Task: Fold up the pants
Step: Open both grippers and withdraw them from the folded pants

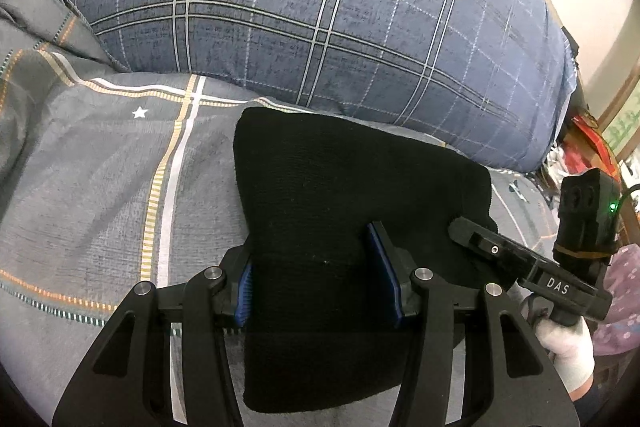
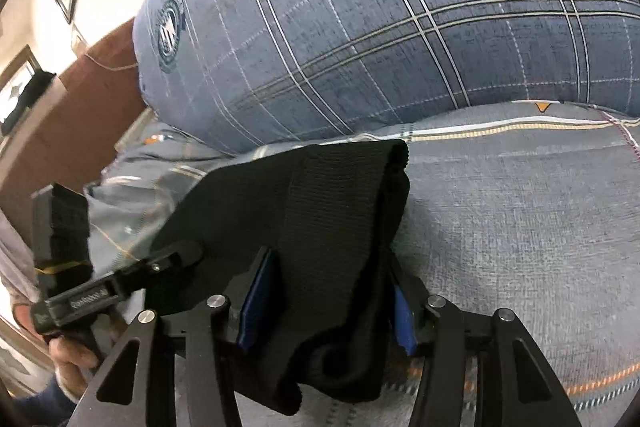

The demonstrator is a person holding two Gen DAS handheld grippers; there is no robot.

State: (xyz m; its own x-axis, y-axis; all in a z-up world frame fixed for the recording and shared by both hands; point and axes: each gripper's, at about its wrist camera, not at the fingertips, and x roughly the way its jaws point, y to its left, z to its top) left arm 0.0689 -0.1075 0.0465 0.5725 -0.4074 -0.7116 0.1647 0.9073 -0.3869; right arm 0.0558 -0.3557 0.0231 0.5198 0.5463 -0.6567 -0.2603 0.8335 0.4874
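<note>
Black pants (image 1: 340,195) lie folded on the grey patterned bedsheet (image 1: 100,187). My left gripper (image 1: 316,275) is wide open, its blue-padded fingers (image 1: 384,267) straddling the near part of the cloth. The right gripper shows in this view at the pants' right edge (image 1: 520,259). In the right wrist view the pants (image 2: 320,219) run between my right gripper's (image 2: 324,307) open fingers (image 2: 402,319), a thick fold bunched low between them. The left gripper body (image 2: 120,283) shows at the left, touching the pants' left edge.
A large blue plaid pillow (image 1: 320,7) lies right behind the pants and also fills the right wrist view (image 2: 400,19). A wooden headboard (image 2: 60,131) stands at the left there. Clutter (image 1: 588,143) sits beyond the bed's right edge.
</note>
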